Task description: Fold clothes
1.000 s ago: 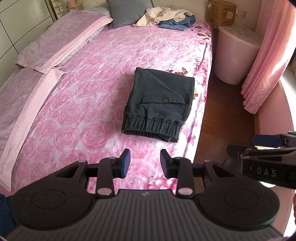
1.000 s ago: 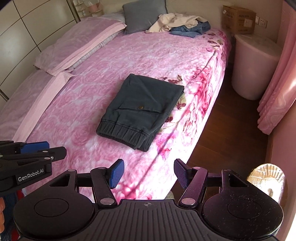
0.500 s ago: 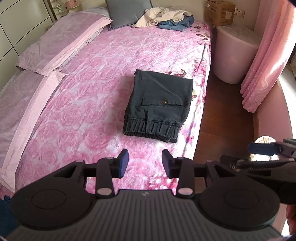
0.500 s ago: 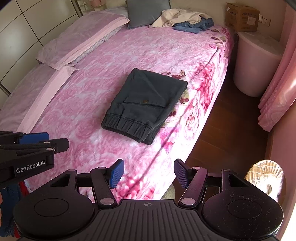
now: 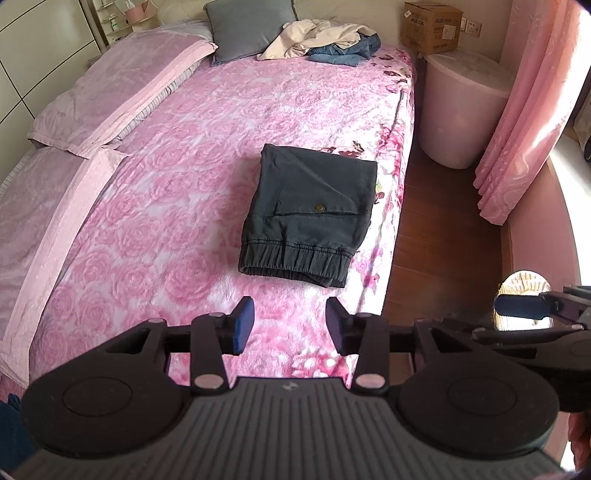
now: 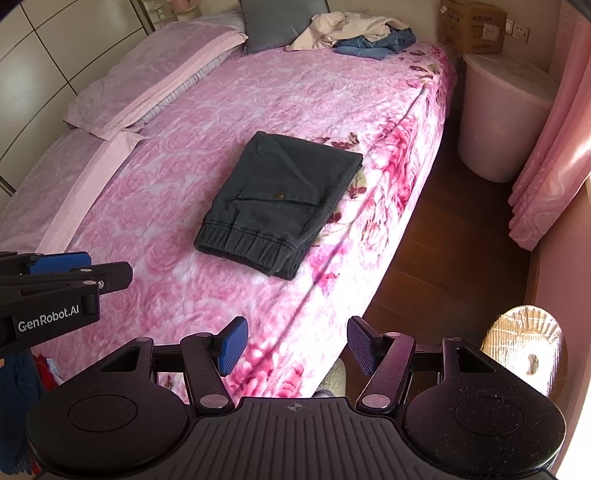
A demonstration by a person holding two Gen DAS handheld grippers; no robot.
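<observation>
Lying square near the right edge of the bed, the folded dark charcoal trousers (image 5: 309,214) show a brass snap on a flapped pocket and a thick band of gathered, ribbed elastic along the near end. Under them spreads a plush pink bedspread embossed with roses (image 5: 207,147), soft and fuzzy, deeper magenta flowers running down its side. Both tools hover clear of the cloth. The left gripper (image 5: 290,324), matte black with blue textured pads, has its fingers spread apart and empty; the right gripper (image 6: 296,345) hangs over the bed's corner, fingers parted wider, nothing between them. Up by the grey cushion (image 5: 251,29), a crumpled heap of cream and denim clothing (image 5: 325,40) sits unfolded. A smooth pale pink round tub (image 6: 506,110) stands on the wooden floor beside satiny pink curtains (image 5: 517,122).
</observation>
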